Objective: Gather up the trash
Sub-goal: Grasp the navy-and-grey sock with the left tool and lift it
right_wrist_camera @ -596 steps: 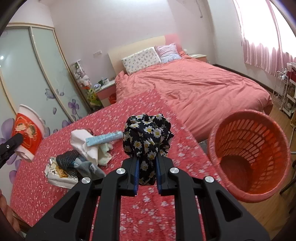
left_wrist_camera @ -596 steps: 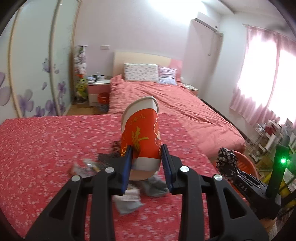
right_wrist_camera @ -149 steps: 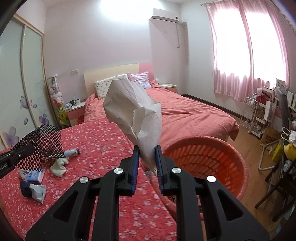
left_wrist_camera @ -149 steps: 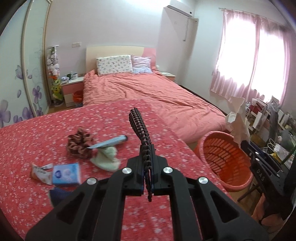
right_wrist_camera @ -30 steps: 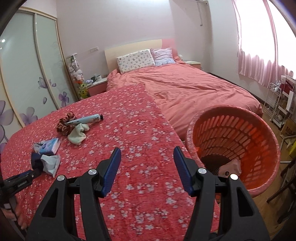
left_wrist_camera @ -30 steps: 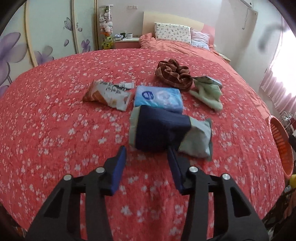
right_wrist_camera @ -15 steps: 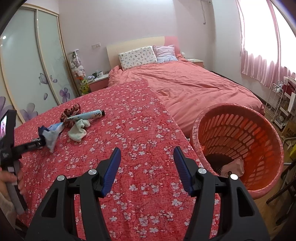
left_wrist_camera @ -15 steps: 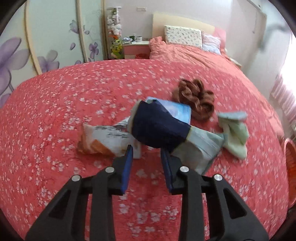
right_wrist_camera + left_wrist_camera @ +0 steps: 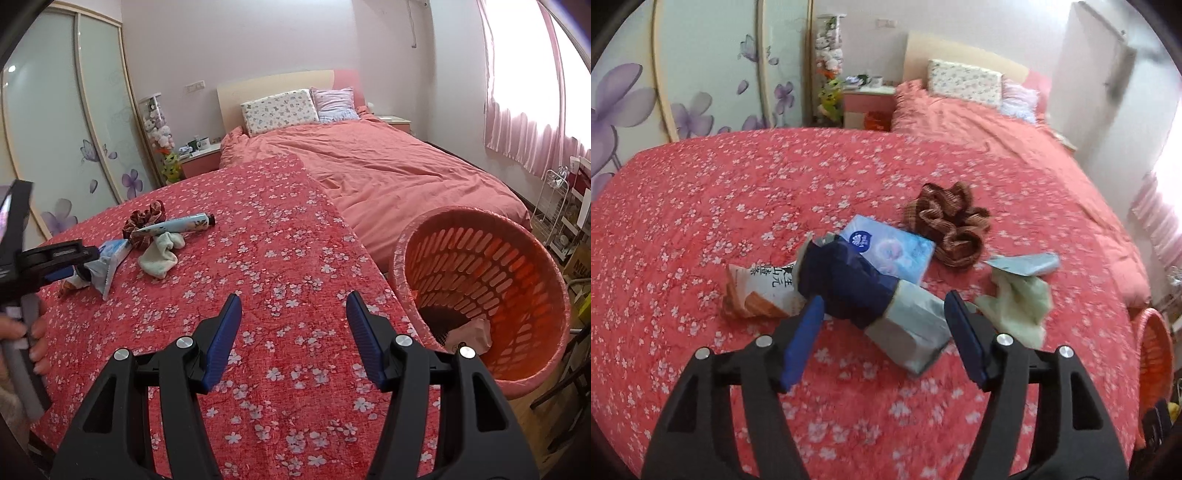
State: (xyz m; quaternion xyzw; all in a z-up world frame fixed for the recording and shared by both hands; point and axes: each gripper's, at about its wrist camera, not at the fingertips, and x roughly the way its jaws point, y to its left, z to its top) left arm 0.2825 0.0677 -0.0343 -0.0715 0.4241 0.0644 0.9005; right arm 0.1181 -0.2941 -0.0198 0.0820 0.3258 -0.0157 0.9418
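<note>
Tablecloth (image 9: 280,236) is red with white blossoms, and behind it there's a pink bed (image 9: 388,166), sliding wardrobe doors (image 9: 55,140) and pink curtains (image 9: 524,110). My left gripper (image 9: 882,332) is spread wide around the navy-and-grey wrapper (image 9: 871,295), pads not touching it as far as I can tell. Right gripper (image 9: 293,332) hangs wide open with nothing in it, beside the orange basket (image 9: 517,266). The snack bag (image 9: 757,291) and tissue pack (image 9: 890,251) are partly hidden under the wrapper. Basket contents are too dim to make out, and the left view is blurry.
</note>
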